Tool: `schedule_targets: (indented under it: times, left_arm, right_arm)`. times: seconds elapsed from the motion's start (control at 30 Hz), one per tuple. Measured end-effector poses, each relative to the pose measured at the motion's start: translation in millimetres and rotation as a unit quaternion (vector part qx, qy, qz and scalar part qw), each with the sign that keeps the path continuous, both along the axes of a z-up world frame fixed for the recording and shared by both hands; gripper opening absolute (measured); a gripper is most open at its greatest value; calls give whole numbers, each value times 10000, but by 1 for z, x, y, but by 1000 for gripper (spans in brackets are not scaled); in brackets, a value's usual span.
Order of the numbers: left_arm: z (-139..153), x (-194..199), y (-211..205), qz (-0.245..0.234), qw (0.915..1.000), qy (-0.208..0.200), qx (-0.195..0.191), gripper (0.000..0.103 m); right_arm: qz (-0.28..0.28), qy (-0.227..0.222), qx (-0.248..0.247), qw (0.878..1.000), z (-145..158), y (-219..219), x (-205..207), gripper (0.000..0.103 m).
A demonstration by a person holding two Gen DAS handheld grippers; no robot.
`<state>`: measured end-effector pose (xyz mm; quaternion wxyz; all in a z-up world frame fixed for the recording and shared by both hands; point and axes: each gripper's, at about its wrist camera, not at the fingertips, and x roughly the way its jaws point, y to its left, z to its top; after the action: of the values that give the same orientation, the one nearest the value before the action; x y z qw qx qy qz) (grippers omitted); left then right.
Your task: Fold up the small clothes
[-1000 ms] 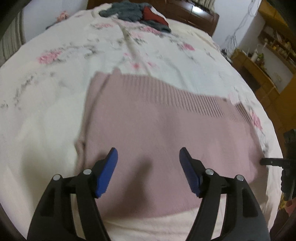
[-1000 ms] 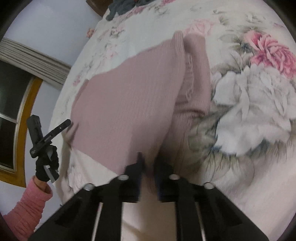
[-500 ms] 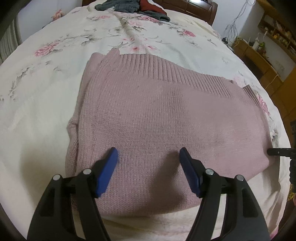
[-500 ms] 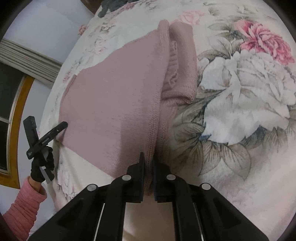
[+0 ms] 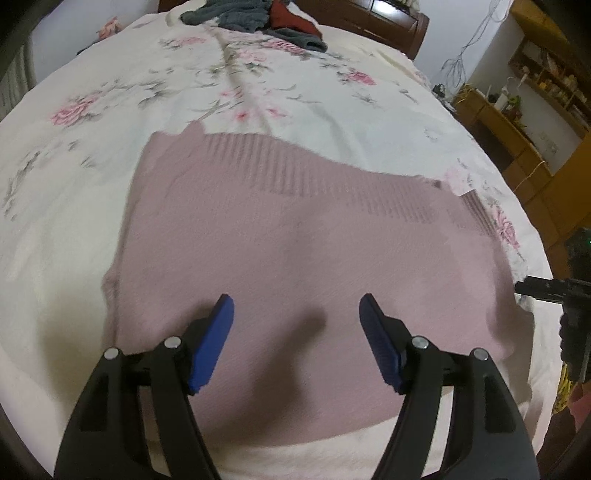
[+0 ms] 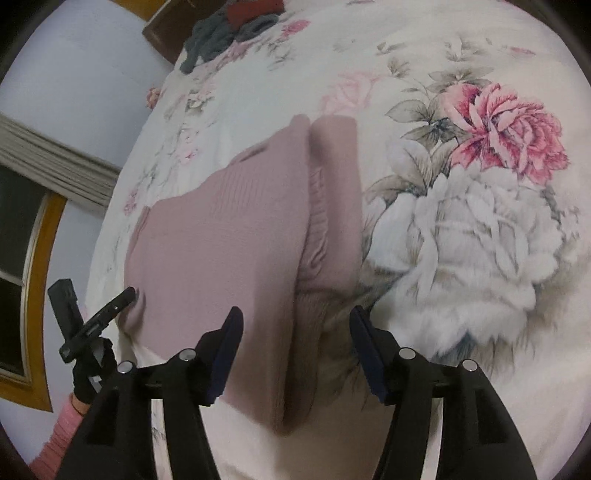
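A dusty-pink knit sweater (image 5: pixel 303 258) lies folded flat on the floral bedsheet (image 5: pixel 184 96), its ribbed hem at the far side. My left gripper (image 5: pixel 297 314) hovers open over its near half, blue pads apart, nothing between them. In the right wrist view the same sweater (image 6: pixel 229 236) shows its folded right edge with a sleeve tucked alongside. My right gripper (image 6: pixel 295 325) stands open above that edge, holding nothing. The left gripper (image 6: pixel 96 321) appears at the sweater's far corner in the right wrist view; the right gripper's tip (image 5: pixel 535 288) pokes in at the right of the left wrist view.
A pile of grey and red clothes (image 5: pixel 255 18) lies at the head of the bed by the dark wooden headboard (image 5: pixel 384 18). Wooden shelves and a cabinet (image 5: pixel 517 122) stand to the right. A window with a yellow frame (image 6: pixel 22 266) is at the left.
My right gripper has let go of the sweater's folded edge and now stands open. The left gripper stays open and has drawn back a little above the sweater.
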<state>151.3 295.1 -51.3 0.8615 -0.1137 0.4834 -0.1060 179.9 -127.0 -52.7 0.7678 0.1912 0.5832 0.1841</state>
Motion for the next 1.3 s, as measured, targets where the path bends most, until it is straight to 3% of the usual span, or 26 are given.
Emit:
schedule_targets:
  times: [0.43,0.5,0.67,0.73,0.83,1.3]
  left_arm:
    - [-17,26,-11,-59,9998,192,-95,73]
    - [-19,27,-10,-58,9997,213,-138,73]
    - [-22,26,-5,-19,9994,231,-259,73]
    - [-22,25,-6,-46,9995,220,-230,73]
    - [-22,25,-6,-80,9995,211,-211,73]
    - [-25,25,-5,-29,9993,206,-321,73]
  right_arm:
    - [-137,166,438,9988,-34,-2,31,59]
    - [-114,127,430,9989,-35,0,33,56]
    - [-28,12,487,9988,-34,6,34,30]
    - [39,-125,544,9984,-24,6,31,28]
    - [93,-286,669,9973,-14,7,27,27]
    - [-105,7,470,9988,-36,6,32,27]
